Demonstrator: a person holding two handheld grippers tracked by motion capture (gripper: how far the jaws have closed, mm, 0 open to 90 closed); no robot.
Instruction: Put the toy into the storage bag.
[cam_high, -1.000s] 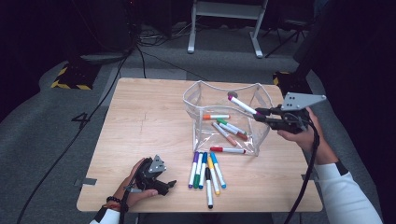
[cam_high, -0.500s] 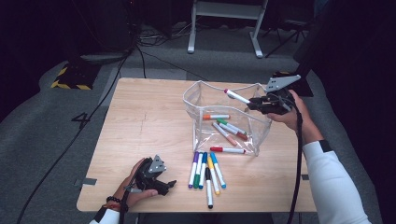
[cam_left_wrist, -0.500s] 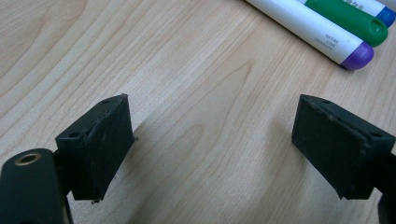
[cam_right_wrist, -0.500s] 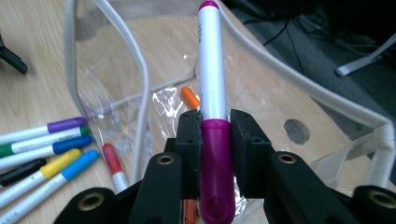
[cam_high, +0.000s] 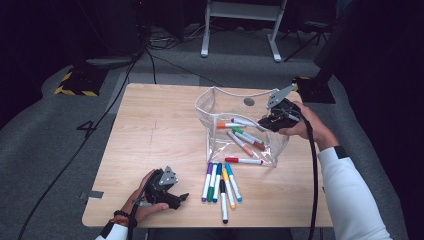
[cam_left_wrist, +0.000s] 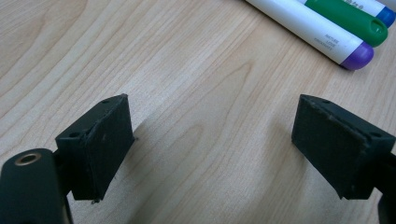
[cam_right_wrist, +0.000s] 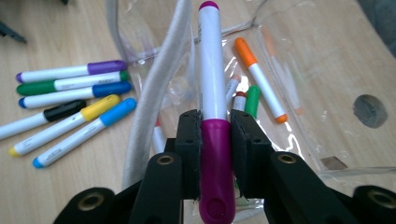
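At the near left corner of the wooden surface (cam_high: 150, 130) the left gripper (cam_high: 175, 197) lies low in the person's left hand (cam_high: 142, 202), its fingers (cam_left_wrist: 100, 140) spread apart with bare wood between them and nothing held. Just to its right lies a row of loose markers (cam_high: 220, 182), side by side near the front edge: purple, green, blue, yellow and light blue caps, with a black-capped one lowest. In the left gripper view the purple-capped marker (cam_left_wrist: 322, 35) and a green one lie just beyond the fingers, not touching them.

Farther back and to the right stands the clear plastic pouch (cam_high: 212, 107), its mouth open upward. Inside it lie several markers, among them an orange-capped marker (cam_right_wrist: 259, 77) and a red-capped marker (cam_high: 243, 160) along the near wall.

At the pouch's far right rim the right gripper (cam_high: 265, 122) is held in the person's right hand (cam_high: 305, 125). Its fingers (cam_right_wrist: 189, 140) are clamped tight on the magenta cap end of a magenta marker (cam_right_wrist: 212, 93), whose white barrel points over the pouch's opening, above the markers already inside.
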